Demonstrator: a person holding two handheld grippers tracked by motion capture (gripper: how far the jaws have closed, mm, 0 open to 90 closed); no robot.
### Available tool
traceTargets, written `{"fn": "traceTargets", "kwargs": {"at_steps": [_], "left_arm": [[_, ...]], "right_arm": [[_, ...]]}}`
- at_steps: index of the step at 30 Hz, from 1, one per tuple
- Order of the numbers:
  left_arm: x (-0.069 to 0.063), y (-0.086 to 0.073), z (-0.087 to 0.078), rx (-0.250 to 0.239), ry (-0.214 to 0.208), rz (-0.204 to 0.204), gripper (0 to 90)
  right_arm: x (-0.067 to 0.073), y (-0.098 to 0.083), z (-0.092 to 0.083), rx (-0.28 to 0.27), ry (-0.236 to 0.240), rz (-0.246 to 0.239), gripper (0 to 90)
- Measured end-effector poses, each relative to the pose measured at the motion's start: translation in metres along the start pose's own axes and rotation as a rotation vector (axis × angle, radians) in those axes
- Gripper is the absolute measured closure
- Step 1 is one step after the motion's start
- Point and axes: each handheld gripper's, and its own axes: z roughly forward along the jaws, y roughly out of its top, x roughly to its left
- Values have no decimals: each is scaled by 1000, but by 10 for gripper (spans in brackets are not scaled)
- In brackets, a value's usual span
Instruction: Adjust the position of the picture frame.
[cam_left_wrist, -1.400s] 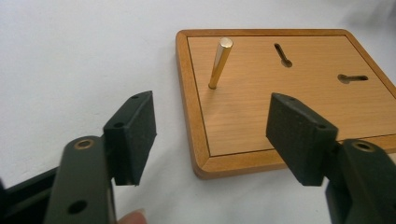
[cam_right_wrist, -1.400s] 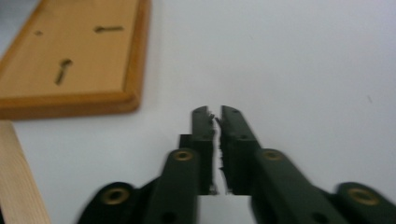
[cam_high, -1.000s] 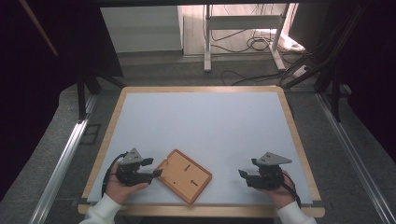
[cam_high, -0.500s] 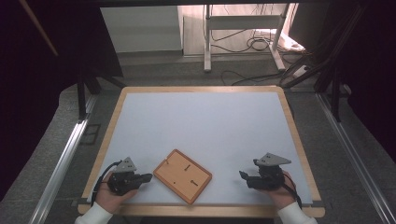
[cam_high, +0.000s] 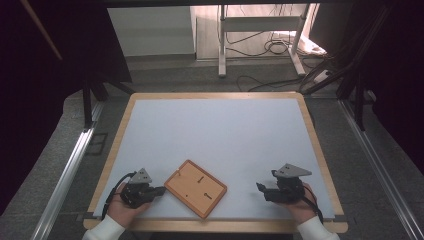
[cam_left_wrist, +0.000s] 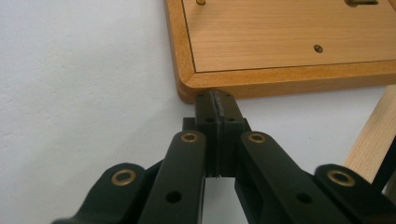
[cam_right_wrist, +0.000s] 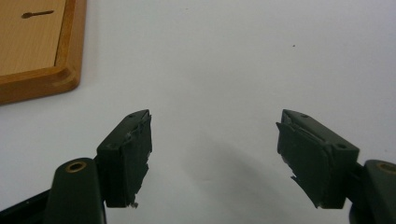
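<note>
Seen from the high view, a wooden board (cam_high: 195, 188) lies flat and askew near the front edge of a white-topped table (cam_high: 220, 135), with the left gripper (cam_high: 159, 190) just off its left corner and the right gripper (cam_high: 259, 187) well apart to its right. A second ago the left gripper sat closer against the board's left edge; it has since drawn back toward the person, and the board looks unmoved, which suggests a nudge or a release has just ended rather than a lift begun. In the left gripper view, the jaws are pressed together on nothing, their tips at, perhaps touching, the board's (cam_left_wrist: 280, 42) rounded corner. In the right gripper view, the jaws stand wide apart over bare table, the board's (cam_right_wrist: 32, 46) corner well off to the upper left.
</note>
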Motion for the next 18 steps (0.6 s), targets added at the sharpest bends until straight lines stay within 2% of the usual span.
{"fn": "traceTargets", "kwargs": {"at_steps": [11,15,18], "left_arm": [[8,11,7,6,19,-5,900],[12,20,13,15,24,-1,900],[15,31,23,34,32,17,900]], "right_arm": [[1,1,1,0,1,-2,265],[0,1,1,0,1,0,265],[0,2,1,-3,1,3,265]]}}
